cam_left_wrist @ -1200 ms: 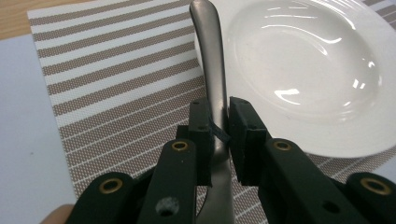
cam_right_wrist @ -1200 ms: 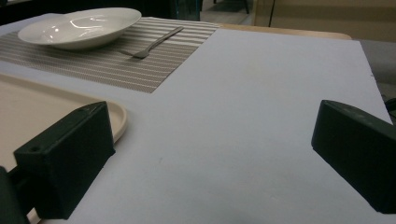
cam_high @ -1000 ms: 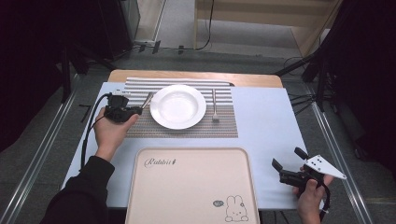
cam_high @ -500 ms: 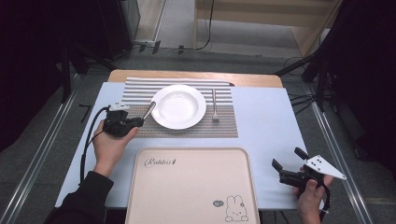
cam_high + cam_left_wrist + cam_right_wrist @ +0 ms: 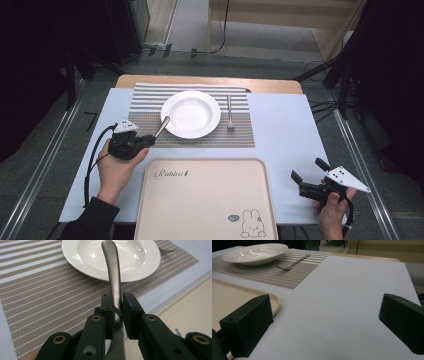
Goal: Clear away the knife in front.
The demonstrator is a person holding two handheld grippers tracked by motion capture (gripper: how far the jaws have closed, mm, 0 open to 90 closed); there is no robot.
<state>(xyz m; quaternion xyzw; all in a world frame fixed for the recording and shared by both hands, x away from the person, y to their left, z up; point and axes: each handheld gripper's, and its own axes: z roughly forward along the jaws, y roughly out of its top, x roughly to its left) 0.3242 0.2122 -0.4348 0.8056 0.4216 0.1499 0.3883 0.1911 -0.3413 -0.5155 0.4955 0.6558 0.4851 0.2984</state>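
A white plate (image 5: 190, 114) sits on a striped placemat (image 5: 145, 100), with a fork (image 5: 229, 114) lying to its right. My left gripper (image 5: 149, 139) is at the placemat's front left corner, shut on a metal utensil (image 5: 162, 126) whose far end points at the plate's rim. In the left gripper view the jaws (image 5: 116, 303) pinch the utensil (image 5: 112, 272) partway along its length, with the plate (image 5: 130, 260) just beyond. My right gripper (image 5: 307, 169) stands open at the table's front right, with only bare tabletop between its pads (image 5: 324, 322).
A beige tray (image 5: 205, 200) with a rabbit print lies at the front centre between the two hands. The pale blue tabletop (image 5: 285, 130) stretches right of the placemat. Past the table's far wooden edge (image 5: 210, 80) lie floor and dark stands.
The left hand has drawn back toward the person and down the placemat's left side, bringing the utensil with it. The right gripper has stayed still.
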